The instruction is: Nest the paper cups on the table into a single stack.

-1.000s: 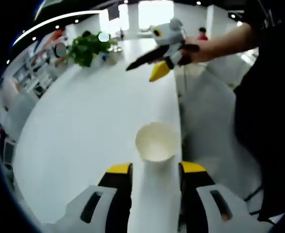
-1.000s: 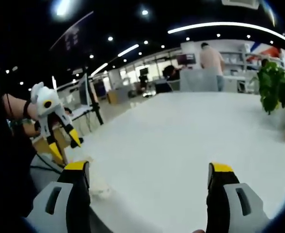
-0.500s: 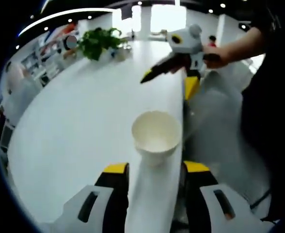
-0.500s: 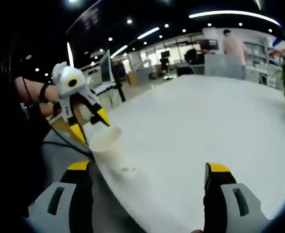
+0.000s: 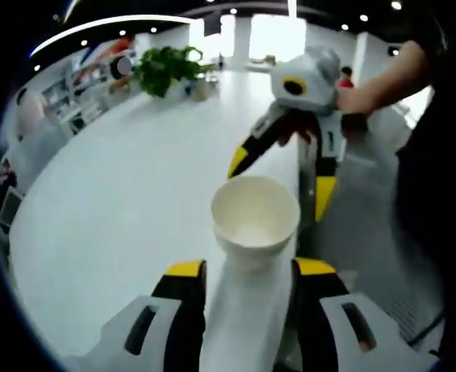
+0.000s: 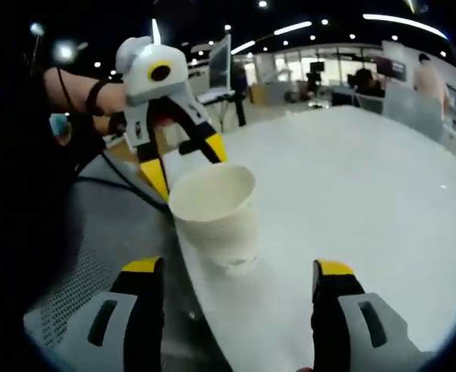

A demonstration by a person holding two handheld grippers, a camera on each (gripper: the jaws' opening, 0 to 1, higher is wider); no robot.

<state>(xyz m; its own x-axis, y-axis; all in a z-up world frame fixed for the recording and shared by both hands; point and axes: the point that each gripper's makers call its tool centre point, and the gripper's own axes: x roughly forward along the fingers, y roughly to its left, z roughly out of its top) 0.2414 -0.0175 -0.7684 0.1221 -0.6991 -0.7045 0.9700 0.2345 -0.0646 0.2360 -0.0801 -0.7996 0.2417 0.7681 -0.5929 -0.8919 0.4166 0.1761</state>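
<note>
a cup [image 5: 255, 221] is seen upright at the tabletop [image 5: 127, 194] edge. it is flanked by the spread left claw [image 5: 243, 271] and the spread right claw [image 6: 240, 271], neither gripping it.

Cream-white paper cup [image 5: 255, 219], white table [image 5: 135, 194], yellow-tipped black-and-grey left gripper [image 5: 243, 271], green plant [image 5: 166, 68]

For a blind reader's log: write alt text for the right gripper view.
An upright white paper cup stands near the edge of a white table, just ahead of the right gripper, whose yellow-tipped jaws are open. Beyond the cup, the left gripper, held in a person's hand, points down at it with jaws spread.
</note>
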